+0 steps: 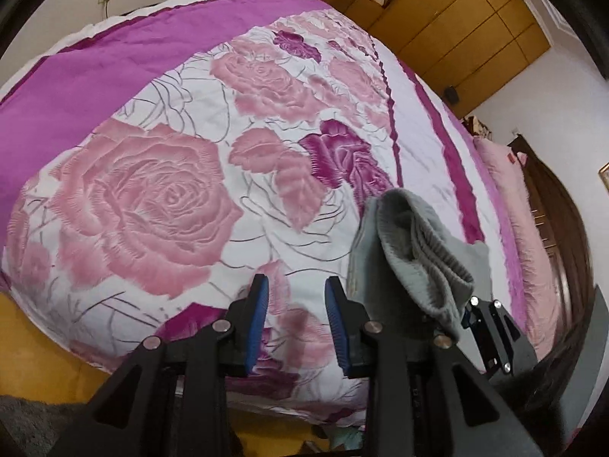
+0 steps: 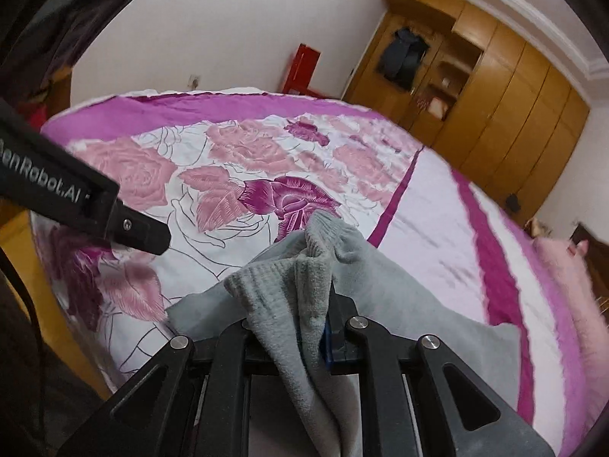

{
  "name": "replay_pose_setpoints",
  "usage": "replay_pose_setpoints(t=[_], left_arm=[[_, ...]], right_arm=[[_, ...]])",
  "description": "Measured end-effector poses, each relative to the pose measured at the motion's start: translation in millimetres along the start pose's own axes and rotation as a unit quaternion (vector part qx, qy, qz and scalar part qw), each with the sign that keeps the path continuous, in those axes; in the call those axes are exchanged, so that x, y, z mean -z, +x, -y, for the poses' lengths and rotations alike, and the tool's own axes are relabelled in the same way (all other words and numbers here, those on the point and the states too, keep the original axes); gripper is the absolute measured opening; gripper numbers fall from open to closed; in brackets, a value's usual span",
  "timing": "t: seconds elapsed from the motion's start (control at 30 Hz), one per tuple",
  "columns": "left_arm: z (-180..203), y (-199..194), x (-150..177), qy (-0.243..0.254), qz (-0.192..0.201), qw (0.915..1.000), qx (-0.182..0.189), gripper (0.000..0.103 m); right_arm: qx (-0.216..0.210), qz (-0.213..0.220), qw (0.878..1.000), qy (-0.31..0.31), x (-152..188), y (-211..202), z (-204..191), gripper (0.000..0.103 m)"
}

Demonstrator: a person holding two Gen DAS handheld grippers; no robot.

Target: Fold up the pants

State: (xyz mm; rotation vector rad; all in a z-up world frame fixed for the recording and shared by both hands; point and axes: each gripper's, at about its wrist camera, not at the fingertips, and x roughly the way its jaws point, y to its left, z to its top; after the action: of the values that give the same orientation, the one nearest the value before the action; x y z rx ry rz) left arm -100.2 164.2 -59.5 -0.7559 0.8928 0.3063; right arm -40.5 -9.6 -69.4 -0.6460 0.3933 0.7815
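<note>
Grey pants (image 2: 289, 297) with a ribbed waistband hang bunched from my right gripper (image 2: 308, 327), which is shut on them above the bed; more of their cloth drapes down toward the bed's near edge. In the left wrist view the same pants (image 1: 411, 251) hang at the right, held by the right gripper (image 1: 466, 314). My left gripper (image 1: 297, 323) is open and empty, its blue pads apart, above the near edge of the bed and left of the pants. Its body shows in the right wrist view (image 2: 114, 221) at the left.
The bed has a rose-patterned pink and purple cover (image 1: 160, 198). A pink pillow (image 1: 506, 190) lies at the right by the dark headboard. A wooden wardrobe (image 2: 495, 122) lines the far wall. Yellow floor (image 1: 34, 342) lies beside the bed.
</note>
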Motion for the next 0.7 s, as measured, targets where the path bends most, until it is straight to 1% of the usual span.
replay_pose_setpoints(t=[0.13,0.27,0.33,0.37,0.47,0.5,0.57,0.6,0.63,0.67,0.7], left_arm=[[-2,-1,3,0.004,-0.004,0.9999,0.010,0.032],[-4,-1,2,-0.001,-0.005,1.0000,0.008,0.032],[-4,-1,2,-0.003,-0.003,1.0000,0.009,0.032],[-4,-2,2,-0.004,-0.001,1.0000,0.007,0.032],[-8,-1,2,-0.011,-0.002,0.9999,-0.001,0.032],[-9,-1,1,-0.013,-0.003,0.9999,0.000,0.032],[-12,-4,1,-0.018,0.002,0.9998,0.005,0.032],[-12,-7,0,-0.018,0.006,0.9998,0.005,0.032],[-13,-11,-1,-0.019,0.015,0.9997,0.009,0.032],[-13,-16,-2,-0.019,0.023,0.9994,0.016,0.032],[-13,-19,-3,-0.019,0.029,0.9992,0.021,0.032]], right_arm=[[0.005,-0.002,1.000,0.008,-3,1,0,0.011],[0.006,-0.001,1.000,-0.010,-4,2,-7,0.011],[0.012,0.008,1.000,-0.016,-3,-1,-14,0.011],[0.007,0.008,1.000,-0.012,-3,0,-15,0.011],[-0.015,-0.020,1.000,-0.009,-1,13,-17,0.014],[-0.019,-0.021,1.000,-0.012,1,13,-18,0.017],[-0.029,-0.003,0.999,-0.023,3,5,-22,0.028],[-0.044,0.012,0.999,-0.022,2,-3,-22,0.039],[-0.068,0.029,0.997,-0.019,1,-12,-21,0.047],[-0.094,0.048,0.994,-0.010,-1,-22,-19,0.048],[-0.111,0.061,0.992,-0.002,-3,-28,-17,0.048]])
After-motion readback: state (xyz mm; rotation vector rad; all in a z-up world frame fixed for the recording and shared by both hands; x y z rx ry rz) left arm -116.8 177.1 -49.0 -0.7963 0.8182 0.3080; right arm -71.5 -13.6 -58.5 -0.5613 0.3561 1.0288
